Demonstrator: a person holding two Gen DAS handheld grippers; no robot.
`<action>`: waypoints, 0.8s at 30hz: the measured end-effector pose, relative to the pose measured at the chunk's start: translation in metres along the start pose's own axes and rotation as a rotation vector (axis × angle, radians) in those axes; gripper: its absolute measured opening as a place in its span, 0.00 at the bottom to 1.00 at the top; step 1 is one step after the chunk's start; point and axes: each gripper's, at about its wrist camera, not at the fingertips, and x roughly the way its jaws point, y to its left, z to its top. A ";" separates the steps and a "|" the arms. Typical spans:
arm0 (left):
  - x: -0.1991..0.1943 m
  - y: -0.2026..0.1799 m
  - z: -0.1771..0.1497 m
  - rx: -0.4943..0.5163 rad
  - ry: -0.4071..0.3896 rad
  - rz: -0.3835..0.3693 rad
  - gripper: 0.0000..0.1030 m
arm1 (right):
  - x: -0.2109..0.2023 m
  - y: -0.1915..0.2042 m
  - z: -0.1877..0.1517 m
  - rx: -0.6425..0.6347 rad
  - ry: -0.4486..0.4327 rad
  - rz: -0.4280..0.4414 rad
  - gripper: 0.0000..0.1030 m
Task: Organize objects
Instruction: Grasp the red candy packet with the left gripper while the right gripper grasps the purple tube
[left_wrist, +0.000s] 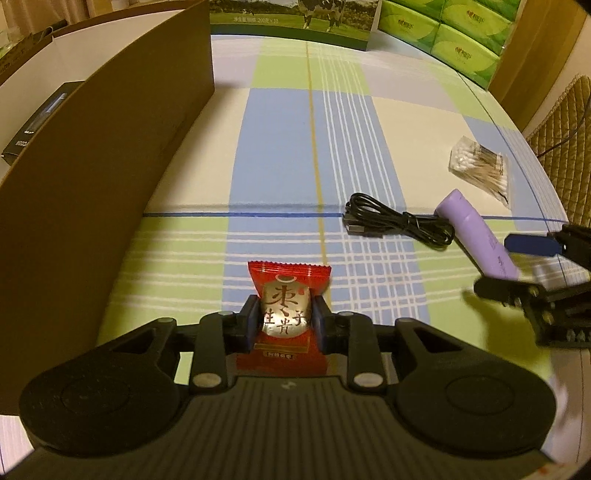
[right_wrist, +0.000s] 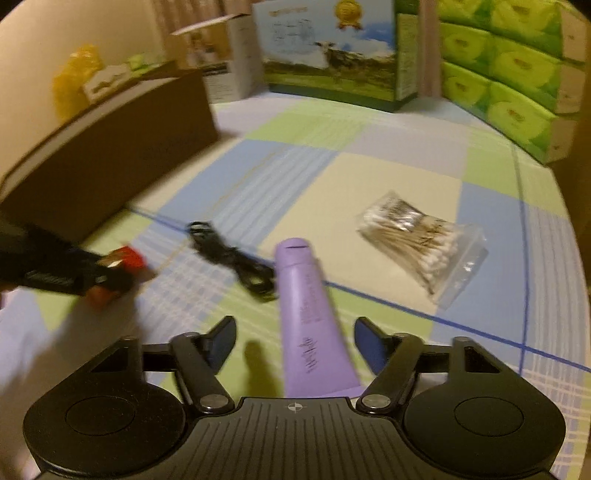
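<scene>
A: Plaid tablecloth (left_wrist: 406, 122), blue/green/cream; brown box (left_wrist: 110, 147) left, green tissue packs (right_wrist: 517, 81) and cow-print carton (right_wrist: 332, 55) at the back.

B: Grippers?

A: Left gripper (left_wrist: 284, 317) clenched on red candy packet (left_wrist: 286, 295), gold Chinese lettering, long axis pointing away. Right gripper (right_wrist: 295, 339) spread wide around purple tube (right_wrist: 310, 314), cap end away; contact unclear.

B: Rest?

A: Black cable (left_wrist: 399, 221), cotton swab bag (right_wrist: 421, 236) on the cloth.

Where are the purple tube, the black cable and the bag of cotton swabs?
purple tube (right_wrist: 314, 317): right wrist view, middle of its body.
black cable (left_wrist: 400, 219): left wrist view, the coiled middle.
bag of cotton swabs (right_wrist: 417, 240): right wrist view, the swab bundle.
</scene>
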 end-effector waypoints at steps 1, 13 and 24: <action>0.001 0.000 0.000 0.001 -0.001 0.003 0.24 | 0.003 -0.001 0.002 0.010 0.000 -0.014 0.50; 0.003 0.004 0.000 -0.005 -0.009 0.000 0.25 | 0.003 0.015 -0.004 -0.012 0.015 -0.081 0.32; -0.009 -0.005 -0.020 0.039 0.012 -0.027 0.24 | -0.032 0.058 -0.044 -0.016 0.092 -0.049 0.32</action>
